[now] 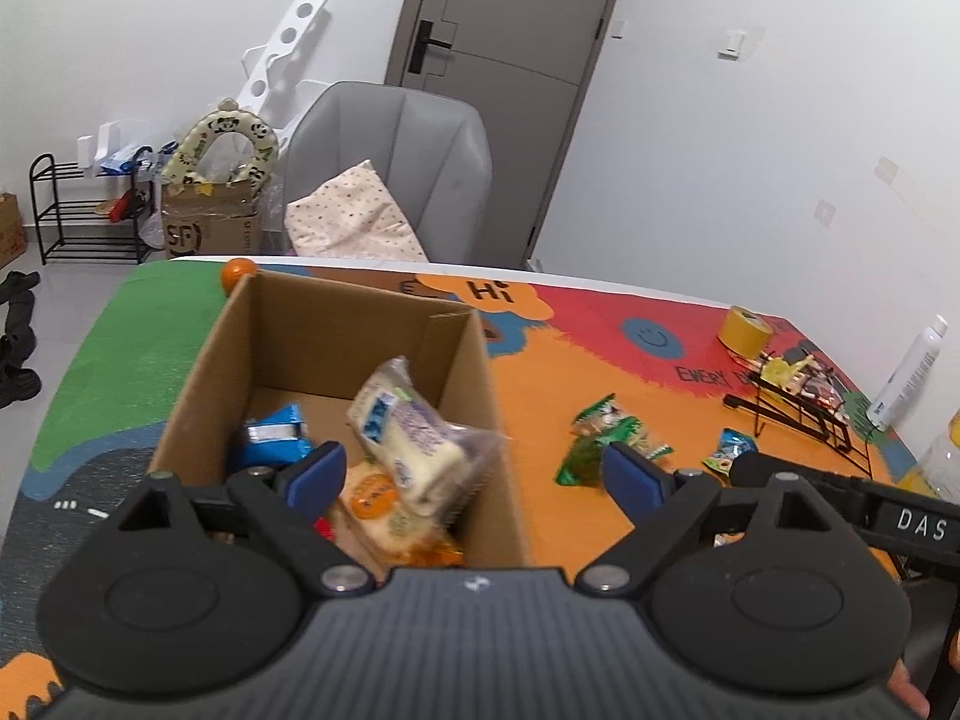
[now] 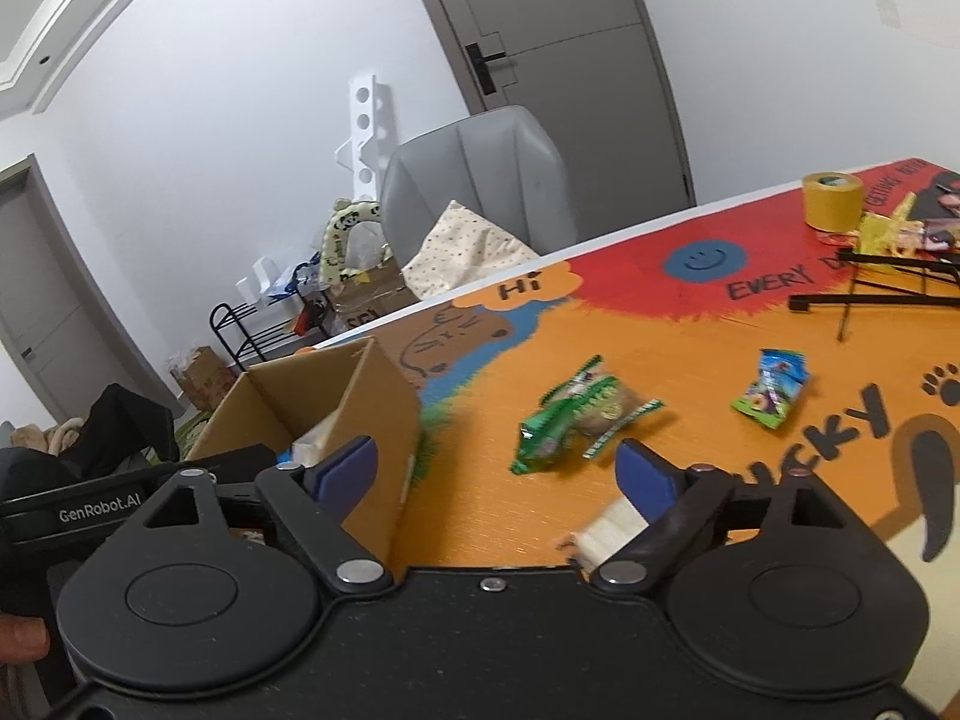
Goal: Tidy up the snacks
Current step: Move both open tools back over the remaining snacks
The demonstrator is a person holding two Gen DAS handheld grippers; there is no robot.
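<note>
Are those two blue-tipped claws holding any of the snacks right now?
No. The left gripper gapes open above the cardboard box, and the right gripper gapes open over the table; nothing sits between either's pads.

The left gripper [image 1: 474,474] hangs over the near wall of an open cardboard box [image 1: 210,372] on the colourful tabletop [image 1: 540,396], its blue fingers [image 1: 318,474] spread wide with nothing between them. Inside lie a clear-wrapped white snack [image 1: 408,438] (tilted), a blue packet [image 1: 273,429] and an orange-labelled one [image 1: 375,498]. A green packet [image 1: 594,438] lies beside the box.
</note>
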